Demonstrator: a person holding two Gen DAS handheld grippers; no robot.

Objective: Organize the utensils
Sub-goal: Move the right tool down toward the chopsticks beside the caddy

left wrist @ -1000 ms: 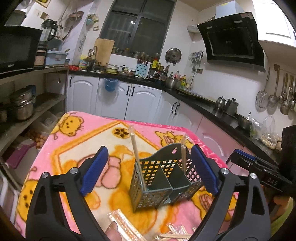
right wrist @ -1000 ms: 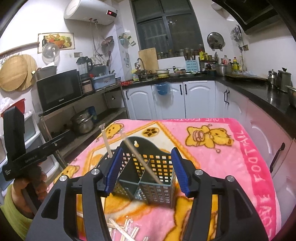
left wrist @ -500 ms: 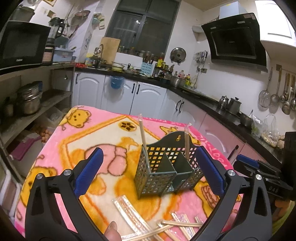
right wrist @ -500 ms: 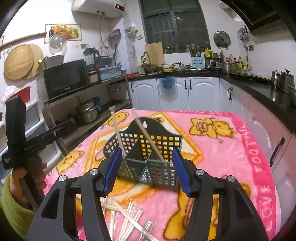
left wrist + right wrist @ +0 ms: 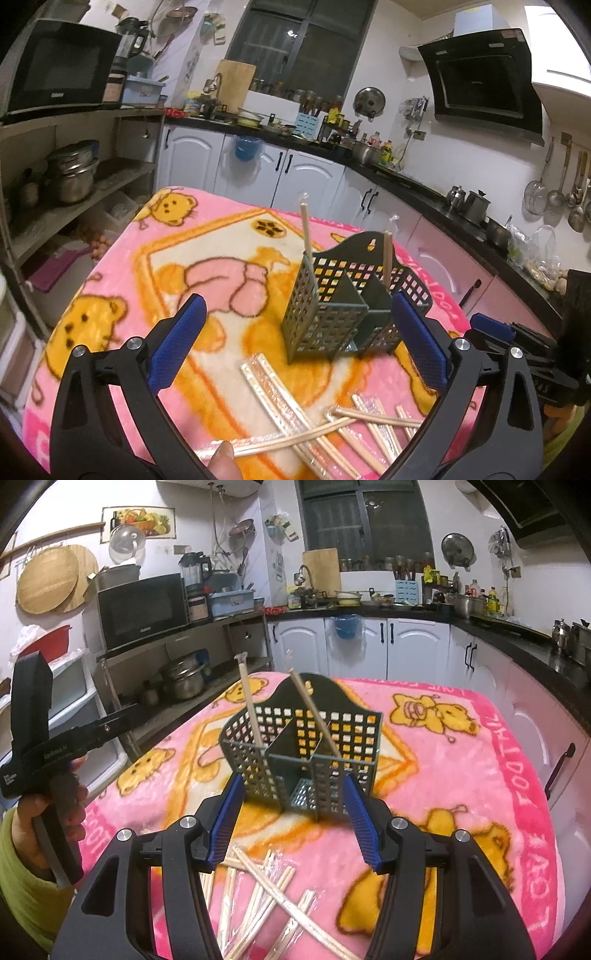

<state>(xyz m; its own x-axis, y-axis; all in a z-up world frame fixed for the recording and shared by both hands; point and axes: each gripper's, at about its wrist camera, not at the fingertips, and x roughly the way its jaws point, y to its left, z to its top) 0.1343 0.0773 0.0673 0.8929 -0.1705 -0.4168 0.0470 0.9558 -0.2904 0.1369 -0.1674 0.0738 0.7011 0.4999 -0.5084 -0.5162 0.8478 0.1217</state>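
Chopsticks (image 5: 325, 430) lie loose on the near part of the pink blanket (image 5: 122, 291), some in clear wrappers. Only the right wrist view shows the person's hand (image 5: 55, 812) holding the other tool's grip at far left. Plenty of bare blanket sits left of the green basket (image 5: 303, 753). Two chopsticks stand inside it, one in the left compartment, one leaning from the right. Left gripper (image 5: 295, 343) has its jaws wide apart with nothing between; right gripper (image 5: 291, 821) sits partly apart, also gripping nothing.
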